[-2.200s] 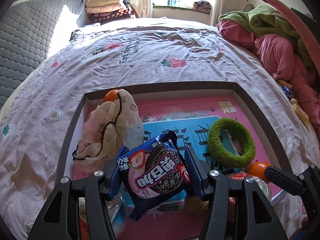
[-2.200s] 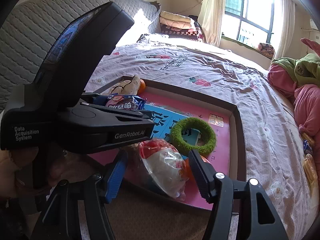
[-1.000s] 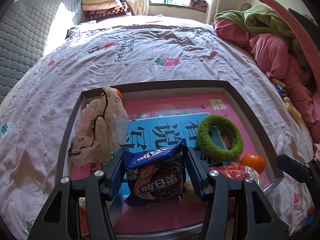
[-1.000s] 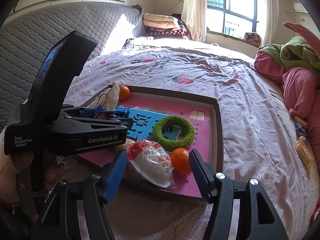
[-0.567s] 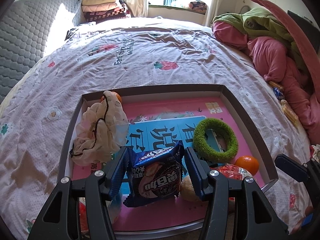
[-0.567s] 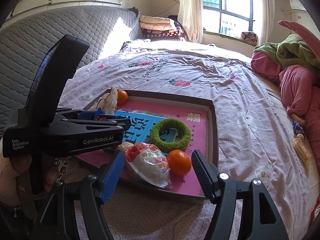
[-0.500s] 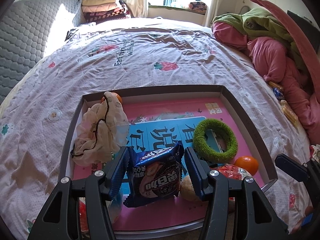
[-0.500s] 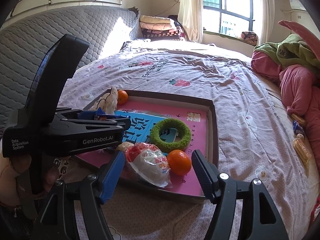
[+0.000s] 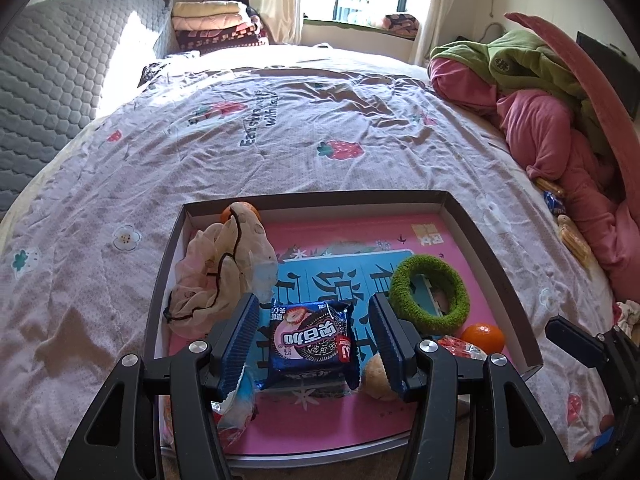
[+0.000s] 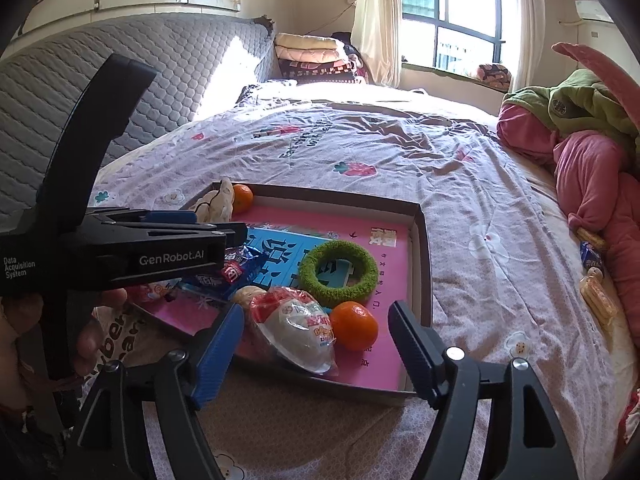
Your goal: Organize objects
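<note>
A blue cookie packet (image 9: pixel 312 338) lies flat on the pink floor of a brown-rimmed tray (image 9: pixel 320 200) on the bed. My left gripper (image 9: pixel 314 300) hovers open above it, with gaps on both sides of the packet. In the right wrist view a clear-wrapped white packet with red print (image 10: pixel 300 332) rests at the tray's near edge beside an orange (image 10: pixel 354 326). My right gripper (image 10: pixel 316 312) straddles both from the near side; its jaws are opening and touch neither. A green fuzzy ring (image 9: pixel 430 298) lies to the right, and a cream drawstring pouch (image 9: pixel 224 272) at the left.
A second orange (image 9: pixel 240 212) sits in the tray's far left corner, and a small pale bun (image 9: pixel 378 376) near its front. Pink and green clothes (image 9: pixel 560 120) pile up at the right. Loose snacks (image 10: pixel 596 296) lie on the bedspread. A hand (image 10: pixel 92 320) holds the left gripper.
The cookie packet went from leaning upright between the left fingers to lying flat on the tray, and the left gripper rose a little. The right jaws spread wider.
</note>
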{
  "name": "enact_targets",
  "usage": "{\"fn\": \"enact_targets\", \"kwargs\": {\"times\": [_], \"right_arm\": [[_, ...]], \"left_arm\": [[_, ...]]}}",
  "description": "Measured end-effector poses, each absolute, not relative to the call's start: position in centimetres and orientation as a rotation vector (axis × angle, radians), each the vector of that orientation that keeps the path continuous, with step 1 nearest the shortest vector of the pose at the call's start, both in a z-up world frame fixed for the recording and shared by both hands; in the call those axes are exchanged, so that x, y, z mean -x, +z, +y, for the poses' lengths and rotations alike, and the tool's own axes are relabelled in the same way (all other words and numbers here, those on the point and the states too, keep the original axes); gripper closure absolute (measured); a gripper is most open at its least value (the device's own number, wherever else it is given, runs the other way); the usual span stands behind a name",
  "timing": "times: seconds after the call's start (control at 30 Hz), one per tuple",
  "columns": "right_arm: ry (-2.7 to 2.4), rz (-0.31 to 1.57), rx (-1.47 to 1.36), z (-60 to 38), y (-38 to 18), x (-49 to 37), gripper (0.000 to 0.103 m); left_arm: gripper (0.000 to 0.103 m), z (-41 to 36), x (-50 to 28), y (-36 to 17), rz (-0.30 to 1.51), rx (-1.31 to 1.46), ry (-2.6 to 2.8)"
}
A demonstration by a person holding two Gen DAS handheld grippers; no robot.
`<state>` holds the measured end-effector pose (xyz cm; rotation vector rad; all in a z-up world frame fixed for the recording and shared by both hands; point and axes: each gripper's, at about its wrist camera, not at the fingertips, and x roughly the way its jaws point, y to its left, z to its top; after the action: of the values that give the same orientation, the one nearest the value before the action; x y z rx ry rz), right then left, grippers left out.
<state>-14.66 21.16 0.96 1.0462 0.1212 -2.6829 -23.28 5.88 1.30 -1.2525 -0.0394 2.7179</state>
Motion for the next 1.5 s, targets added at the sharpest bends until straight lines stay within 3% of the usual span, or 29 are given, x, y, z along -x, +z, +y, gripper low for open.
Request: {"fn": "enact_targets", "kwargs": {"times": [0.7, 1.5], "right_arm": [[-2.73, 0.121, -0.955, 20.3, 4.5, 13.7, 0.024], [-2.794, 0.087, -0.849, 19.7, 9.0, 10.5, 0.018]], "left_arm": [[0.03, 2.7, 19.4, 5.8, -0.082, 1.15, 2.825], [0.026, 1.4, 13.5, 10.5, -0.065, 1.009, 2.93]]}}
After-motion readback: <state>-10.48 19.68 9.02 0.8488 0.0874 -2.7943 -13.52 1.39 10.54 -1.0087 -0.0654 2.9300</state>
